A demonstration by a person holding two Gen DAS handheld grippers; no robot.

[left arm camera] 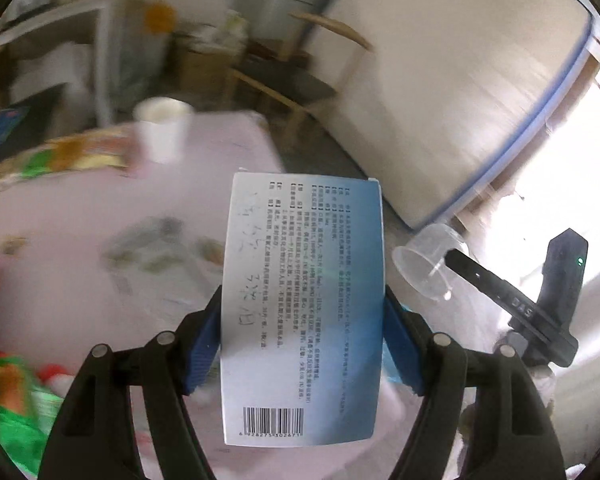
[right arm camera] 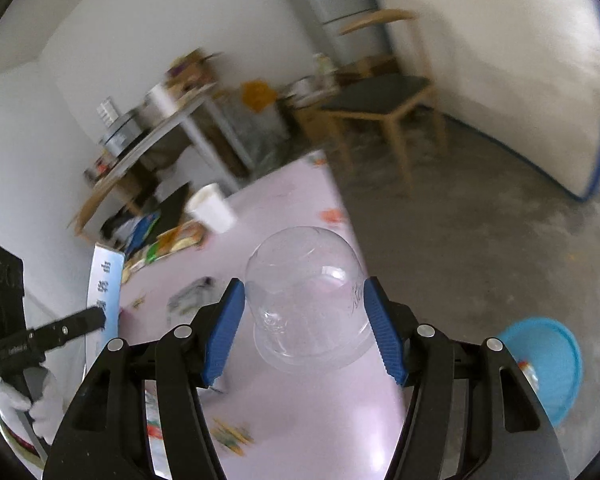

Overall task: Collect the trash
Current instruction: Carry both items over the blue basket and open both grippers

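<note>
A glossy cardboard medicine box point(left arm camera: 302, 308), barcode printed, is clamped by the left gripper point(left arm camera: 303, 344); a clear plastic cup point(right arm camera: 310, 300) is clamped by the right gripper point(right arm camera: 305, 328).

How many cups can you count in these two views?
2: a white paper cup standing on the pink table, and a clear plastic cup held in the right hand-held gripper. Others may be hidden.

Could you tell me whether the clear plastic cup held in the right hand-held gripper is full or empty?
Empty: the clear plastic cup shows the pink table straight through its walls, with no liquid or contents visible.
</note>
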